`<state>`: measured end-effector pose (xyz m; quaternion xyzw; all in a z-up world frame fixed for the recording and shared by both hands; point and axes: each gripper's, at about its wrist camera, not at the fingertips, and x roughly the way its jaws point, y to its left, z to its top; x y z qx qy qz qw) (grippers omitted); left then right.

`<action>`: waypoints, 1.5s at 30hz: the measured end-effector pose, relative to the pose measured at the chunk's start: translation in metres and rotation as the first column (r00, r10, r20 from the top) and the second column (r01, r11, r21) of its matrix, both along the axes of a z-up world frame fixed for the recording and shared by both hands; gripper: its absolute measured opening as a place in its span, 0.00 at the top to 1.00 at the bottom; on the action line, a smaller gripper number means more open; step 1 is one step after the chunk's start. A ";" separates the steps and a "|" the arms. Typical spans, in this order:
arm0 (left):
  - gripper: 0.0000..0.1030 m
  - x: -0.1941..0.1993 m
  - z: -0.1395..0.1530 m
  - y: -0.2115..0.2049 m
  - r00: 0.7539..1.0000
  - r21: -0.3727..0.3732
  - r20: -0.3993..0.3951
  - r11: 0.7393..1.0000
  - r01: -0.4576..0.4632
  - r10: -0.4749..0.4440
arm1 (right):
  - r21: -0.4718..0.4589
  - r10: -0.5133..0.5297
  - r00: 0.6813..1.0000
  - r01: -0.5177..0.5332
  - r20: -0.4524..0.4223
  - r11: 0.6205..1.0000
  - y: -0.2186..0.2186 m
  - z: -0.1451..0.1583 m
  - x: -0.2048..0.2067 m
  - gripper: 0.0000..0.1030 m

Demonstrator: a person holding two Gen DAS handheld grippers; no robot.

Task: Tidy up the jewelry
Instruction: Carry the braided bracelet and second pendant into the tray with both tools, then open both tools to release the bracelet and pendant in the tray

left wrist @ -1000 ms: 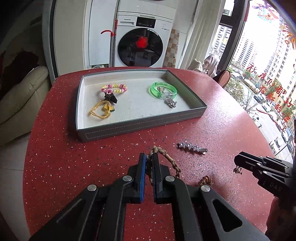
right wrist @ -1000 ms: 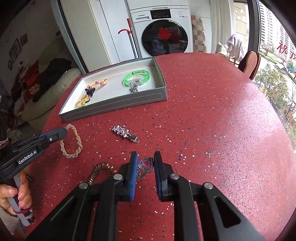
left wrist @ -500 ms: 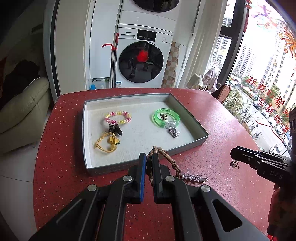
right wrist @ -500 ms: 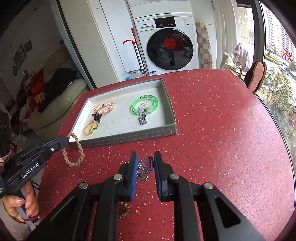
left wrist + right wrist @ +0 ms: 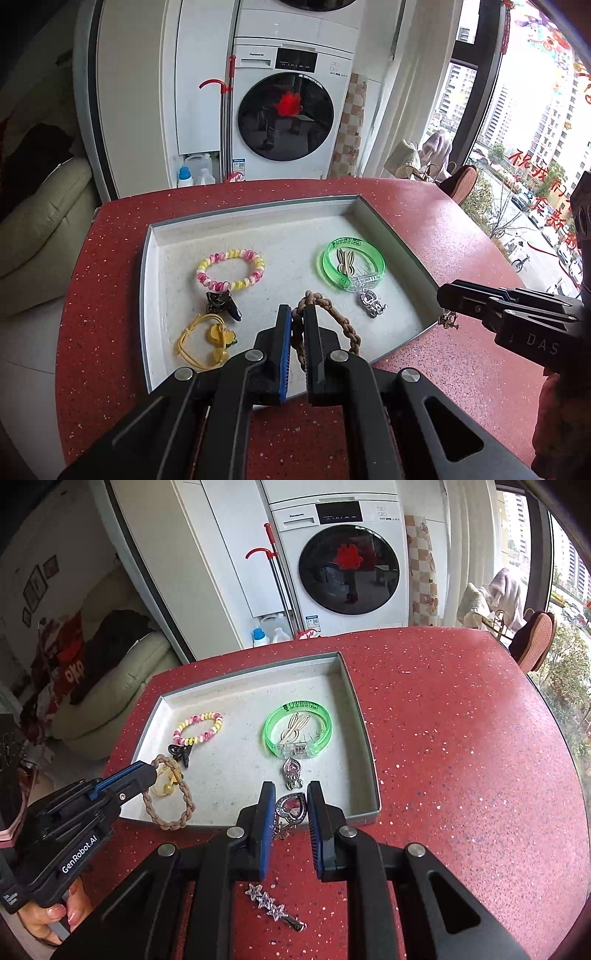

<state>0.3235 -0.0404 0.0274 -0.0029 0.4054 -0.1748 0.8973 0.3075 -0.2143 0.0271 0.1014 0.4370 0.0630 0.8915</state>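
Red speckled table (image 5: 436,221) fills our left wrist view, grey tray (image 5: 406,243) on it. Our left gripper (image 5: 297,317) is clamped on the braided rope bracelet (image 5: 343,325), hanging over the tray's near half beside the green bangle (image 5: 352,264). Over to the right wrist view: our right gripper (image 5: 291,805) pinches the heart pendant (image 5: 291,806) above the tray's near wall, star hair clip (image 5: 275,910) lying on the table below.
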 end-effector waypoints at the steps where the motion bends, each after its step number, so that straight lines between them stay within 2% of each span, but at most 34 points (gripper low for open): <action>1: 0.77 0.005 -0.003 -0.002 1.000 0.005 -0.003 1.000 -0.001 0.001 | 0.000 0.000 1.000 0.000 -0.004 1.000 0.000 -0.003 0.006 0.82; 11: 0.77 0.037 -0.032 -0.013 0.999 0.057 -0.051 0.998 -0.007 0.010 | -0.002 -0.023 0.998 0.023 -0.061 1.000 -0.006 -0.035 0.044 0.82; 26: 0.76 0.039 -0.061 -0.024 0.995 0.128 -0.096 0.991 0.025 -0.013 | -0.017 -0.048 0.993 0.046 -0.109 0.999 -0.009 -0.061 0.052 0.81; 30: 0.76 0.035 -0.062 -0.023 0.996 0.136 -0.088 0.990 0.037 -0.025 | -0.071 -0.033 0.994 0.026 -0.105 0.997 -0.003 -0.062 0.049 0.82; 38: 0.76 0.028 -0.061 -0.028 0.997 0.176 -0.060 0.983 0.058 -0.048 | -0.101 -0.016 0.993 0.004 -0.113 0.995 0.003 -0.060 0.036 0.82; 45: 0.76 0.028 -0.061 -0.030 0.998 0.178 -0.061 0.984 0.032 -0.022 | -0.048 -0.036 0.992 0.031 -0.119 0.998 -0.003 -0.060 0.039 0.79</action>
